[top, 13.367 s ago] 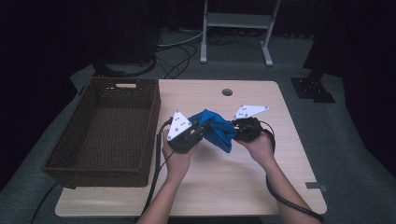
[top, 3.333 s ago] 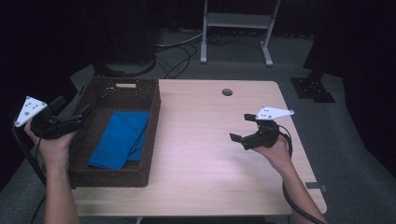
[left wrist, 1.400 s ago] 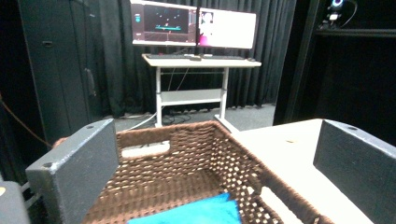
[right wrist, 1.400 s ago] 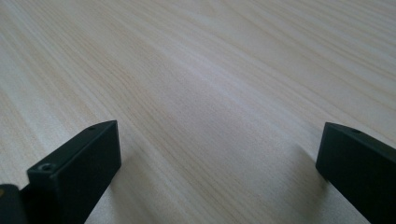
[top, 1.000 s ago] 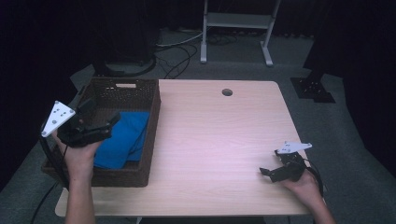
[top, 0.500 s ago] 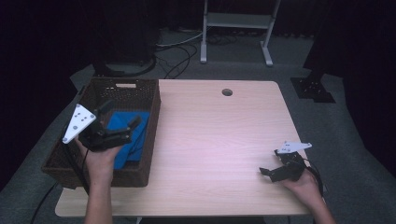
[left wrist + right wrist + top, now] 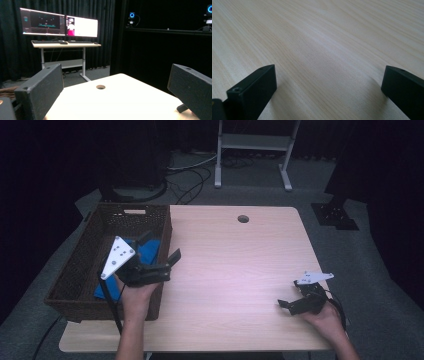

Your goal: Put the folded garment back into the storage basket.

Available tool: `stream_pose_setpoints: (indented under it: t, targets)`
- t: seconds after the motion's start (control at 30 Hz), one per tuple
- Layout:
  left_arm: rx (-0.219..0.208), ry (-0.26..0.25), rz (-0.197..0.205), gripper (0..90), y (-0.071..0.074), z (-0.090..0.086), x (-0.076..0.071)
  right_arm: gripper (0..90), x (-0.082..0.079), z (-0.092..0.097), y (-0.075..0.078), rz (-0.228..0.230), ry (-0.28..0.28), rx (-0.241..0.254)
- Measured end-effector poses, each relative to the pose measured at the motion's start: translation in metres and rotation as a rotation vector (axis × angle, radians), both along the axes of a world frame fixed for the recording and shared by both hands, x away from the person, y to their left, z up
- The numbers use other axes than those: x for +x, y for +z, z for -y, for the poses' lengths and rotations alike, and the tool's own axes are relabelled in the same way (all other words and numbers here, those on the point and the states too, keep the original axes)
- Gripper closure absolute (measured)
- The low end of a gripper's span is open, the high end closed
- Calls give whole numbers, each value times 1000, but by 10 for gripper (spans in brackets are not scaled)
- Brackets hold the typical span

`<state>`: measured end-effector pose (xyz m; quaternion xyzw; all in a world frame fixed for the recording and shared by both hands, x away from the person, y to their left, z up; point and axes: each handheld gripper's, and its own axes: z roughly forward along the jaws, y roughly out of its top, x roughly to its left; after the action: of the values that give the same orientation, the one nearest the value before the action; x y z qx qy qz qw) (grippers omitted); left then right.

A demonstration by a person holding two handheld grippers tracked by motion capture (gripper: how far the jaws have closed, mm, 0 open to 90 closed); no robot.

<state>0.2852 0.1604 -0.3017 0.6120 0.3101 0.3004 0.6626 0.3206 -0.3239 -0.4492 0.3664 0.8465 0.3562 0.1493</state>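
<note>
left gripper (image 7: 160,254) empty, jaws wide | blue cloth (image 7: 145,251) in basket (image 7: 90,255) at its 9 o'clock, nearest | right gripper (image 7: 290,304) open too

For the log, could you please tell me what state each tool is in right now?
Left tool: open, empty, above the brown wicker basket's edge.
Right tool: open, empty, low over the light wooden table.

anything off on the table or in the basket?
Nothing stands out. The blue cloth lies inside the wicker basket, which sits squarely at the table edge. Both tools are open and empty.
</note>
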Motion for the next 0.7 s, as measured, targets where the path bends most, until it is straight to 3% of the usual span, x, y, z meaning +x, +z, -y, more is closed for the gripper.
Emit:
stream_pose_setpoints:
  t: [0.3, 0.57, 0.7]
  targets:
    - [28, -55, -4, 0, -19, 48, 4, 0, 0, 0, 0, 1, 5, 0]
    - [59, -71, -1, 0, -34, 73, 5, 0, 1, 0, 0, 2, 5, -1]
    - [74, -82, 6, 0, -48, 86, 5, 0, 0, 0, 0, 1, 5, -1]
